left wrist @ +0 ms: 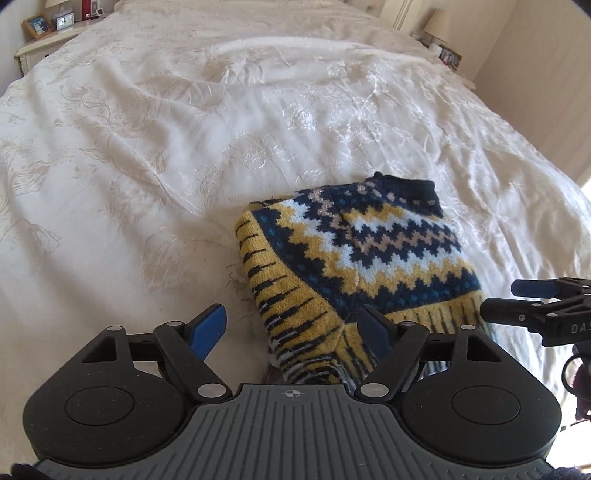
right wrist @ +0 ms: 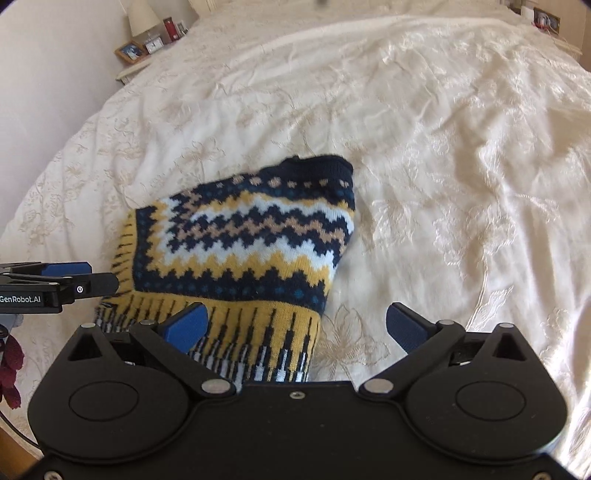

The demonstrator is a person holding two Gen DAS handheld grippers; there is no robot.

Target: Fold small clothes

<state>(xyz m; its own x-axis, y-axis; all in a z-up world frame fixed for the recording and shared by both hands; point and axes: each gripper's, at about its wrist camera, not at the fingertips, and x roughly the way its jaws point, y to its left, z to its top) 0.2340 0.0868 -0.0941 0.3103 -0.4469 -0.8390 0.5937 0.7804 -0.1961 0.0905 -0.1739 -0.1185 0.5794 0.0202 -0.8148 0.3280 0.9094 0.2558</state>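
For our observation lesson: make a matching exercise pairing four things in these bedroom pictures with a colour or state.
Things:
1. sweater
2. bedspread
3. left hand-held gripper
4. picture frame

Descriptions:
A. open, blue pads
B. on the nightstand
C. folded, zigzag knit in navy and yellow
D. cream, embroidered flowers

Pairs: 1-C, 2-D, 3-A, 4-B

One small knitted sweater (left wrist: 354, 254), navy, mustard, pale-blue and tan zigzag bands, folded on bed. One cream embroidered floral bedspread (left wrist: 155, 147). Two black two-finger grippers with blue pads: left gripper (left wrist: 295, 326), right gripper (right wrist: 295, 325), both spread wide. Two cream-shaded bedside lamps (right wrist: 142, 14), one per side of bed. Two wooden picture frames (left wrist: 37, 26), one per side. One small white clock (right wrist: 153, 45). One red bottle-like item (right wrist: 169, 28).
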